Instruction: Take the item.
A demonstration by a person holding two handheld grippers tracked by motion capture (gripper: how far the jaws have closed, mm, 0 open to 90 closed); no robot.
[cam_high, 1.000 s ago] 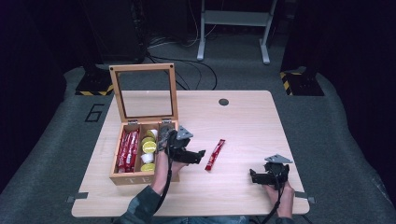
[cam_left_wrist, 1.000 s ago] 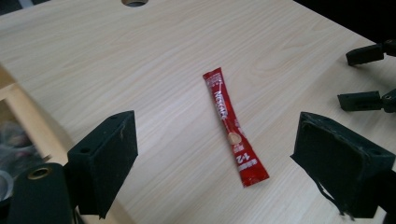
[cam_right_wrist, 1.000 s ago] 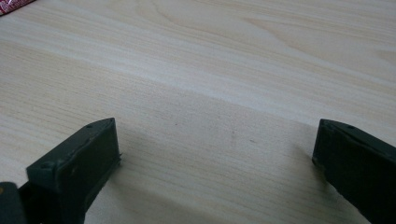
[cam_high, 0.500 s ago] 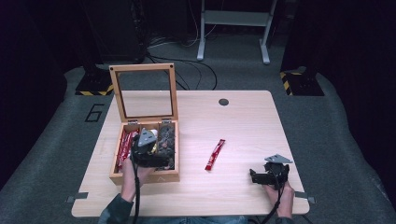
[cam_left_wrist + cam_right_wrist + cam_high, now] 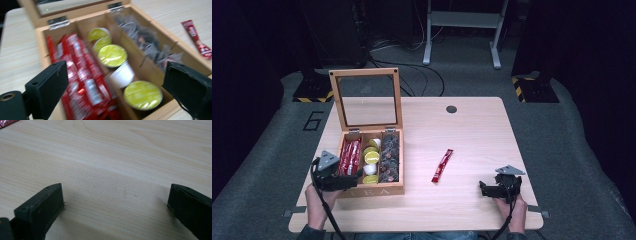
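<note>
A wooden box with its glass lid raised stands at the table's left. Its three compartments hold red sachets, yellow-lidded cups and dark tea bags. My left gripper sits at the box's front-left corner, jaws wide open and empty, looking into the compartments from the front. One red sachet lies loose on the table right of the box. My right gripper rests low near the front right of the table, open, with bare wood between its jaws.
The light wooden table has a round cable hole near its far edge. Grey floor surrounds it, with a metal stand and cables behind.
My left gripper has moved left from above the box's right side to its front-left corner. The right gripper has stayed still.
</note>
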